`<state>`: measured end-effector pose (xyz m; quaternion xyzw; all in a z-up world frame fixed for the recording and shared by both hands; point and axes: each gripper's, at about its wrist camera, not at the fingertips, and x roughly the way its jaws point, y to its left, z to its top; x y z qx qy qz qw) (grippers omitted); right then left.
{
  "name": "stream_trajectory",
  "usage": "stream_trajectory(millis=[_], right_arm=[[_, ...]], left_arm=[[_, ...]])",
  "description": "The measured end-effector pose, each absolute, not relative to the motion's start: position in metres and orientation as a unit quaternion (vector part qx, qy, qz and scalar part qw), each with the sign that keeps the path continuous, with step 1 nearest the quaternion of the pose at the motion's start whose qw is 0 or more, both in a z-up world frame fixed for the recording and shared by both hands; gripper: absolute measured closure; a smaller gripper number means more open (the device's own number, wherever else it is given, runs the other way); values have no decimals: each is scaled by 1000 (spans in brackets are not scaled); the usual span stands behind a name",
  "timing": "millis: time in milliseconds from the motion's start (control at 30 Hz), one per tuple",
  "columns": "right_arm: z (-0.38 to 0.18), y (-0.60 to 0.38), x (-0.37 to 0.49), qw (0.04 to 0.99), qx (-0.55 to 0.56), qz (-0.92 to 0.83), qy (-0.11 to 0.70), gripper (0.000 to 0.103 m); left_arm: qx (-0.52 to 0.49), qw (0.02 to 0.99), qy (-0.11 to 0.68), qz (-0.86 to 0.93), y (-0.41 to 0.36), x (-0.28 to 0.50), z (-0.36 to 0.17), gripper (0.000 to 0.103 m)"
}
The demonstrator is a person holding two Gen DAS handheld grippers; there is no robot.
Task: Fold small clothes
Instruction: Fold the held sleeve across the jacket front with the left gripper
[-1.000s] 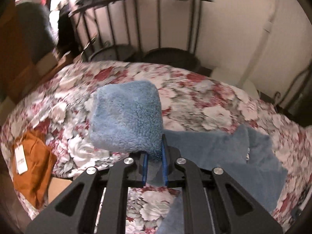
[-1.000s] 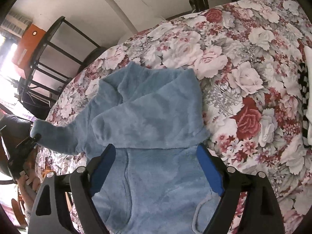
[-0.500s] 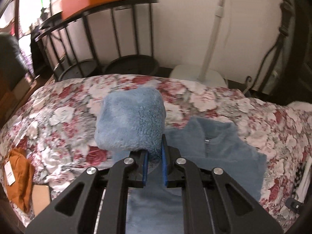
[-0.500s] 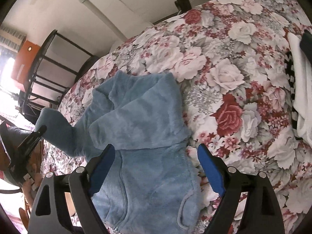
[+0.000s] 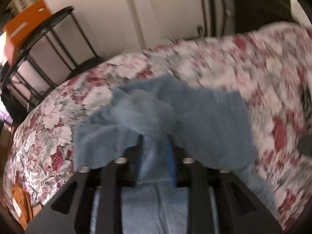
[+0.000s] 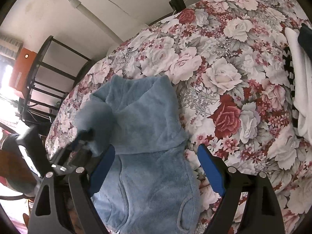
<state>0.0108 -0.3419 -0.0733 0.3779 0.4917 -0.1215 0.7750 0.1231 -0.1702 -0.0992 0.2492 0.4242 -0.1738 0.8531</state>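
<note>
A light blue fleece jacket lies on the floral bedspread, one sleeve folded across its chest. My left gripper is shut on the other sleeve and holds it over the jacket body; this view is blurred. In the right wrist view the left gripper shows at the jacket's left edge with the sleeve draped over it. My right gripper is open and empty, hovering above the jacket's lower half.
A black metal rack with an orange box stands by the wall at the left. White and checkered clothes lie at the bed's right edge. A brown garment lies at the bed's near left edge.
My left gripper has swung right and carried the sleeve over the jacket body. The right gripper has stayed open above the jacket, pulling back slightly.
</note>
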Motion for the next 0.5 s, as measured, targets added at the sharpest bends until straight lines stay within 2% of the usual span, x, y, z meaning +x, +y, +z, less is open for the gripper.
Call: stream_trajectory(millis=[67,100,167,233,500], right_arm=[[-76,-342,13,773,382,-125,491,16],[-77,-342,14,773,384,-126,490,16],[-78,-340,17,774,384,-126,487,16],[-80,-337,21,777,382,-126,485,16],[-104,-298,67,783,380,-75,487,17]], left_arm=[[267,854,409,-180,-174,113,-100,53],[269,857,400,-181,-173,111,-95,41],[262,866,384,-183,-165,109,-84,27],[254,878,366,-173,-145,111,-74,17],[179,887,423,-43,-38,177,-76,16]])
